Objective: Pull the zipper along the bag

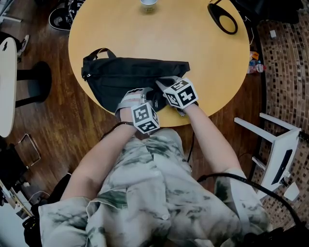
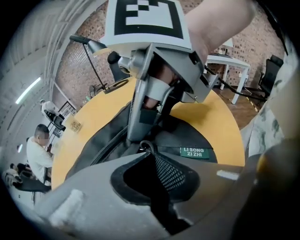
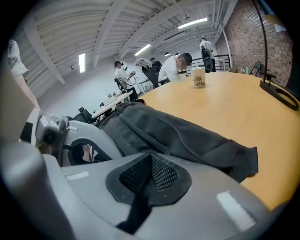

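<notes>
A black waist bag (image 1: 120,77) lies flat on the round yellow table (image 1: 203,43), near its front edge. My left gripper (image 1: 131,98) sits on the bag's near side. In the left gripper view its jaws (image 2: 149,153) stand closed together on the small black zipper pull (image 2: 147,145), next to the green label (image 2: 194,152). Just right of it, my right gripper (image 1: 161,86) comes down onto the bag (image 2: 187,136) close beyond the pull and pinches the fabric, its fingers (image 2: 140,115) together. In the right gripper view the pads (image 3: 151,159) meet at the bag (image 3: 173,131).
A paper cup (image 1: 148,6) stands at the table's far edge. A black ring-shaped object (image 1: 223,18) lies at the far right. A white chair (image 1: 275,149) stands on the floor to the right, shoes (image 1: 63,17) at the far left. People (image 3: 176,68) sit beyond the table.
</notes>
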### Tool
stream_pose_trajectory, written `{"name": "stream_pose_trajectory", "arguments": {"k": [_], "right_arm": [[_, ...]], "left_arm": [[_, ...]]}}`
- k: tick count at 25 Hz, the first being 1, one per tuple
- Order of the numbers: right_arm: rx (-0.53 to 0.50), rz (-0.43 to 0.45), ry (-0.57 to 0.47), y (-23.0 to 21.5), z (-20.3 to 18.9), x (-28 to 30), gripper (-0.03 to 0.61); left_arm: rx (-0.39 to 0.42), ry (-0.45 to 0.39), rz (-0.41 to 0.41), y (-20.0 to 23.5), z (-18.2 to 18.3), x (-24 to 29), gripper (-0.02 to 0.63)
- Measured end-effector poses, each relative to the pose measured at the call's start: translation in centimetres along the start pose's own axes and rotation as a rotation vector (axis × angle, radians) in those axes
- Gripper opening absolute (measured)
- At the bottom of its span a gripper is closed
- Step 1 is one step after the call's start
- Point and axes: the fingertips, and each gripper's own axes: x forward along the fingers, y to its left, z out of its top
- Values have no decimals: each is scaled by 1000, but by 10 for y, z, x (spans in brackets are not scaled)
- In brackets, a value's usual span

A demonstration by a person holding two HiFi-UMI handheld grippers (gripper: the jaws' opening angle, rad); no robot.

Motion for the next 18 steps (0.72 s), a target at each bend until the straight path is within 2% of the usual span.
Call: {"name": "stream_pose_trajectory", "arguments": {"k": [7, 13, 18], "right_arm": [[2, 8, -2, 0, 0, 1, 6], [-5, 1, -5, -1, 0, 2, 6], [-5, -6, -4, -1, -2, 2, 6]], "left_arm": [[-125, -58, -63, 5, 2, -8, 29], [-303, -142, -138, 15, 5, -27, 29], [-331, -130, -162, 21, -6, -33, 26]]}}
